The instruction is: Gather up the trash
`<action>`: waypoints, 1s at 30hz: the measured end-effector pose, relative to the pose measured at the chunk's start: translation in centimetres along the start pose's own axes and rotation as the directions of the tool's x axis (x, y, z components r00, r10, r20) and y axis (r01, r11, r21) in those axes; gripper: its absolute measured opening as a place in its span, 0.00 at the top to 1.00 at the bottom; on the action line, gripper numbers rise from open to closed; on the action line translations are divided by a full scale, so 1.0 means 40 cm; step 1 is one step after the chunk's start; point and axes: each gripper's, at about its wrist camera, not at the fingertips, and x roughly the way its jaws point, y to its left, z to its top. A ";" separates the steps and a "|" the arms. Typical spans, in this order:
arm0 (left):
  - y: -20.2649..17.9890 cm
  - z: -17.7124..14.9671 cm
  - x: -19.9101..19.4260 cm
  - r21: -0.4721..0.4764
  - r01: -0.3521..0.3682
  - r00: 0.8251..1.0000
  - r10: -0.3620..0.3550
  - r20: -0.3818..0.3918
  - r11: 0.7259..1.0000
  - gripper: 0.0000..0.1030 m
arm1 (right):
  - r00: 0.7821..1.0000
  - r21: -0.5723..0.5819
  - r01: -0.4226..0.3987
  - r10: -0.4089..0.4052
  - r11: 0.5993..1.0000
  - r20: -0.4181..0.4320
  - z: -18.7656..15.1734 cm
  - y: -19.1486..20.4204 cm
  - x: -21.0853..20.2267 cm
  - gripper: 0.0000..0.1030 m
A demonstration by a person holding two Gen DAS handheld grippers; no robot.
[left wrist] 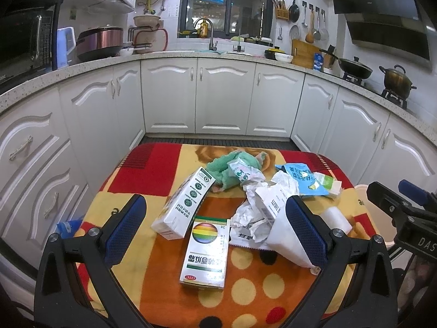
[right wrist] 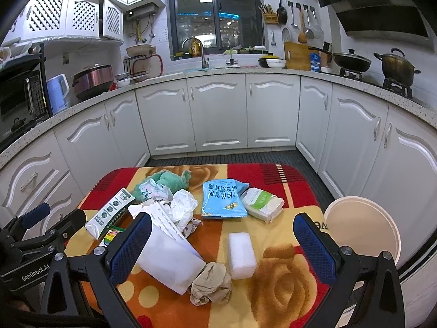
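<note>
Trash lies on a small table under a red, orange and yellow blanket (left wrist: 153, 169). My left gripper (left wrist: 215, 229) is open above a white medicine box with a rainbow circle (left wrist: 206, 254); a long white and green box (left wrist: 185, 202) lies just beyond it. My right gripper (right wrist: 222, 243) is open over a white foam block (right wrist: 241, 255), a brown crumpled paper wad (right wrist: 210, 284) and a white bent box (right wrist: 169, 257). Farther back lie crumpled white paper (right wrist: 183, 205), a blue snack bag (right wrist: 222, 196), a tissue pack (right wrist: 262, 202) and a green cloth (right wrist: 169, 179).
A white round bin (right wrist: 363, 229) stands at the table's right side, open at the top. White kitchen cabinets (right wrist: 215, 114) and a countertop wrap around the table on three sides. A dark floor mat (right wrist: 226, 158) lies beyond the table.
</note>
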 end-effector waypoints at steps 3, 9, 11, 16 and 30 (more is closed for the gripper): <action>0.001 0.003 0.000 -0.001 0.000 1.000 0.000 -0.002 1.000 0.01 | 1.000 -0.001 0.000 0.000 1.000 -0.002 0.000 0.000 0.000 0.00; 0.003 0.003 0.002 0.000 0.000 1.000 0.000 -0.006 1.000 0.01 | 1.000 -0.001 -0.004 0.004 1.000 -0.003 0.001 0.000 0.001 0.00; 0.004 0.001 0.005 -0.001 -0.001 1.000 0.001 -0.006 1.000 0.01 | 1.000 -0.002 -0.004 0.004 1.000 -0.005 0.000 0.000 0.001 0.00; 0.004 0.001 0.005 0.000 0.000 1.000 0.000 -0.008 1.000 0.01 | 1.000 -0.001 -0.014 0.014 1.000 -0.010 0.003 -0.002 0.006 0.00; 0.008 -0.009 0.024 -0.004 0.002 1.000 -0.002 -0.032 1.000 0.01 | 0.997 -0.013 -0.058 0.058 0.998 -0.045 -0.005 0.007 0.026 0.00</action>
